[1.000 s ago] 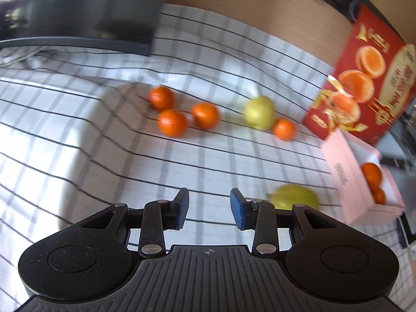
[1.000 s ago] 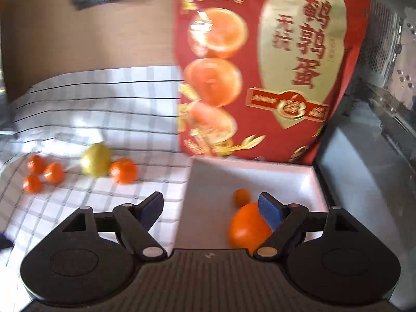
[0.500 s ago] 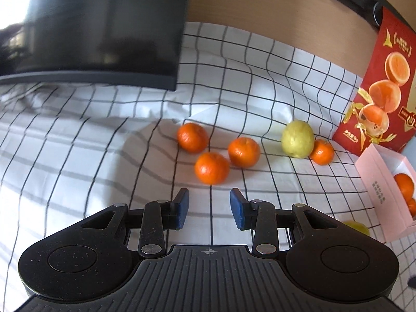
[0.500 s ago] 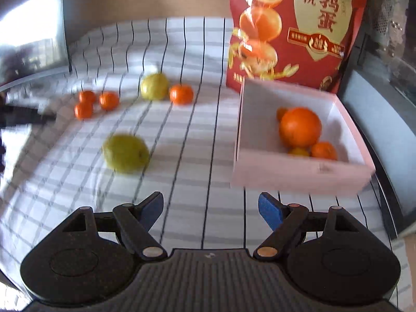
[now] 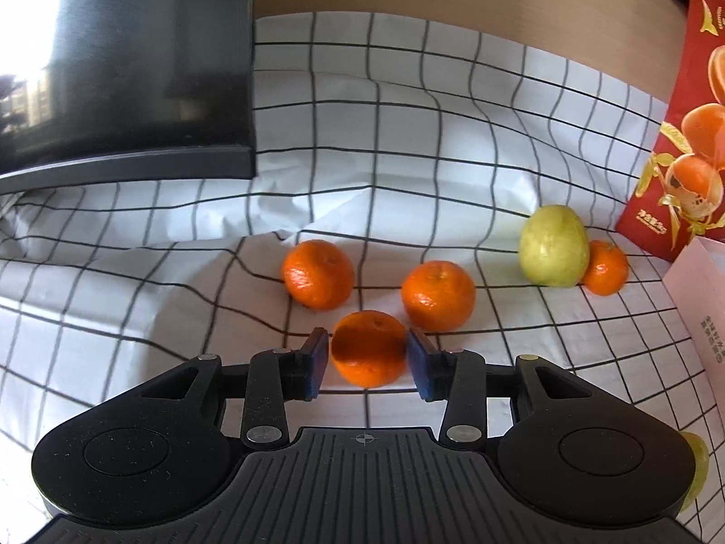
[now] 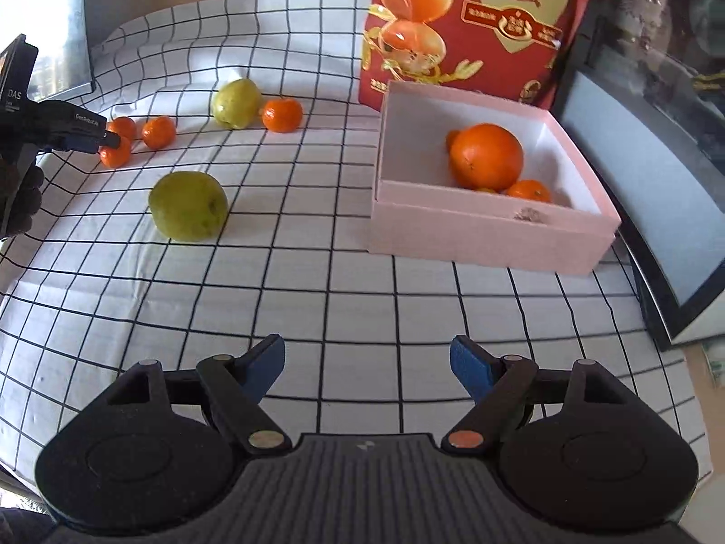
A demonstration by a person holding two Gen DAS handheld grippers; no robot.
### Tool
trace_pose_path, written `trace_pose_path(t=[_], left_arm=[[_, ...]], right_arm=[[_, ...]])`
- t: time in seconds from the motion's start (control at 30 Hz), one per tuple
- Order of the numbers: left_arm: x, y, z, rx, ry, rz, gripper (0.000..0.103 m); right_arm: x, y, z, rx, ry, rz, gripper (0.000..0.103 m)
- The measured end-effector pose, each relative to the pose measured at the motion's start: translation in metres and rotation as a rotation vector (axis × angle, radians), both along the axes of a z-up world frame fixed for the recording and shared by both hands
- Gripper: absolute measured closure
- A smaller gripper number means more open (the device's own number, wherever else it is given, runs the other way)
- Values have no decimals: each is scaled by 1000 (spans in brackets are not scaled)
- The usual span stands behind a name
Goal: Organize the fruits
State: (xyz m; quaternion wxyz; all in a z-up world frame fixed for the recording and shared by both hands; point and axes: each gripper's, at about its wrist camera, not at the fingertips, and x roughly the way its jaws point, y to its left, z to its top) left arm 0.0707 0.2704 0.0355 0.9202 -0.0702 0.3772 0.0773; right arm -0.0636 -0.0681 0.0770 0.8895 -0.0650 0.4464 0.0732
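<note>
left claw [image 5: 368, 359]: tangerine [image 5: 369, 348] sits right between the blue pads, both pads at its sides, tiny gaps each side as far as I can tell; jaws have just been opening wider, so released, not clamped on it
right claw [image 6: 368, 365]: spread wide, nothing between the pads, only bare checked cloth [image 6: 344, 281] under it; pink box [image 6: 489, 233] ahead and to its right, near green fruit [image 6: 188, 205] ahead to its left
tangerine spot: on the cloth on the table, front one of a cluster of three, the other two just behind it, apart from it
small oranges on cloth: four; three in the cluster, one [image 5: 605, 267] touching the far green fruit [image 5: 553, 245]
green fruits: two, well apart
in box: one large orange [image 6: 487, 156], a small one [image 6: 528, 190] at front, a sliver of another behind the large one, one more barely seen low down; exact count unclear
red bag [image 6: 466, 22]: one, upright behind the box
left view only: close look at pads around the tangerine; dark screen [image 5: 122, 63] upper left; box shows only as a pink edge, near green fruit as a sliver behind the claw body
right view only: box inside, left claw from the side at the cluster, gloved hand [image 6: 18, 201] holding it
</note>
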Motion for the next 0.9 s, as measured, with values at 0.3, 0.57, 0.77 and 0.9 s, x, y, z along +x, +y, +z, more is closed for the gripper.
trace_pose_path(t=[0.3,0.57,0.77,0.9], left_arm=[[13,2,-11,-5,39,14,54],[-5,-7,-3,-28,17,1,56],[-50,-28,10,-122,-4,-68,56],[-85,-46,12,-172,1,-107,56]], right_arm=[[-3,3,-8,17,36,-1,22],[-6,0,-12,11,52,1,22],[-6,-5,-13,28,54,-12,22],[-4,-4,-11,49,47,4,22]])
